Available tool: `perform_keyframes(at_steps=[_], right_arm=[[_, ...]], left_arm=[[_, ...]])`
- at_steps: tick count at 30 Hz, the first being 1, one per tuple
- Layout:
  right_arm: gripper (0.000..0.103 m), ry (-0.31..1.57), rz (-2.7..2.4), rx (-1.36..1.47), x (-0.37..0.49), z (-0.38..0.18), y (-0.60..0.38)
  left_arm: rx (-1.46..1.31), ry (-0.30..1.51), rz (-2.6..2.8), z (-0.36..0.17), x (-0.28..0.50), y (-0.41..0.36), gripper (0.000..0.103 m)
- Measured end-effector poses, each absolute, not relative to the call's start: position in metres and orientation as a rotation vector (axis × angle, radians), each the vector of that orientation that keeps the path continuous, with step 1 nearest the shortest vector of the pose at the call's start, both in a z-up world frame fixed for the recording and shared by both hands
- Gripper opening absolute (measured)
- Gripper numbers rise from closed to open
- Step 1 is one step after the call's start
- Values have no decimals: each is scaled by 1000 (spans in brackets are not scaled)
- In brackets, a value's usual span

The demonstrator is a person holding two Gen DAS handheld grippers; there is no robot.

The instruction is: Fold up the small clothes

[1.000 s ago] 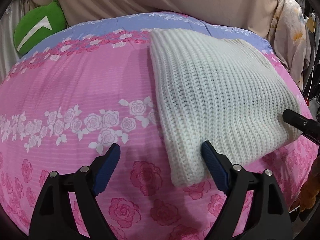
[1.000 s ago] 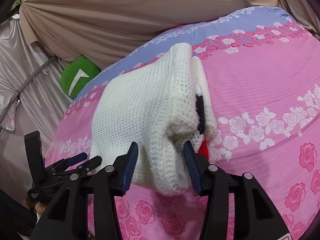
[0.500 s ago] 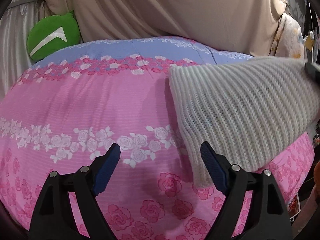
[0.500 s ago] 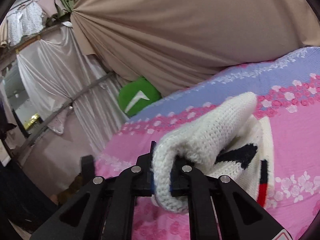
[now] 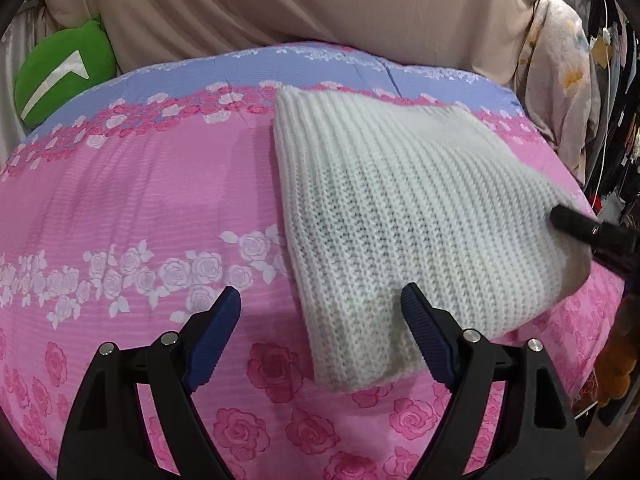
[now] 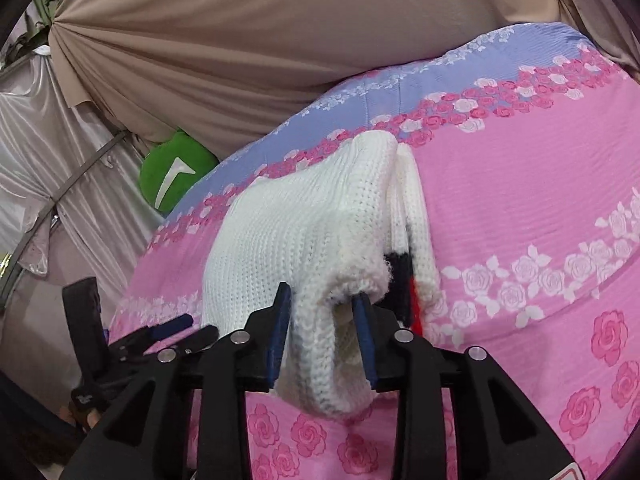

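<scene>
White knit sweater [image 5: 404,216] folded on pink rose-print bedspread [image 5: 132,208] | left gripper [image 5: 320,328] spread wide, empty, straddling near corner | right gripper [image 6: 322,334] narrowed, pinching bunched sweater edge | green cushion [image 5: 60,72] far left

My left gripper [image 5: 320,332] sits at the bottom centre of its own view, fingers spread wide, nothing between the blue pads [image 5: 214,338]. My right gripper [image 6: 322,334], low in its frame, has its fingers drawn in on the white knit sweater [image 6: 304,240]; its black tip shows at the left view's right edge.
</scene>
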State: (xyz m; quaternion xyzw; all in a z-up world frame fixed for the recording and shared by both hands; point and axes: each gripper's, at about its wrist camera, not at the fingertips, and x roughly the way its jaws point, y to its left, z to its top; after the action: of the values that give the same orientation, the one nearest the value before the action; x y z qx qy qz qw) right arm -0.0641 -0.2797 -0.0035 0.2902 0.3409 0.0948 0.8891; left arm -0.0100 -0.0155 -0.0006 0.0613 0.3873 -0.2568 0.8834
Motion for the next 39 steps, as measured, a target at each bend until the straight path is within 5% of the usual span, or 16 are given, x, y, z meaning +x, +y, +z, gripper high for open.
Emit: perform_keyframes(at_steps=[9, 12, 23, 25, 30, 35, 39], right_arm=[[35, 757, 201, 690, -57, -17, -288], [54, 777, 137, 666, -67, -21, -295], [61, 786, 180, 595, -8, -23, -288], [58, 816, 205, 576, 6, -33, -276], [25, 768, 242, 516, 14, -11, -263], [23, 590, 334, 383, -9, 47, -241], [26, 696, 270, 382, 8, 11, -246]], left_arm=[[165, 840, -514, -21, -4, -15, 85], [170, 839, -514, -21, -3, -14, 86], [162, 849, -510, -21, -1, -14, 87], [159, 852, -509, -21, 0, -13, 87], [151, 850, -496, -16, -1, -12, 85], [111, 756, -537, 18, -15, -13, 78], [139, 726, -545, 26, -18, -23, 78]])
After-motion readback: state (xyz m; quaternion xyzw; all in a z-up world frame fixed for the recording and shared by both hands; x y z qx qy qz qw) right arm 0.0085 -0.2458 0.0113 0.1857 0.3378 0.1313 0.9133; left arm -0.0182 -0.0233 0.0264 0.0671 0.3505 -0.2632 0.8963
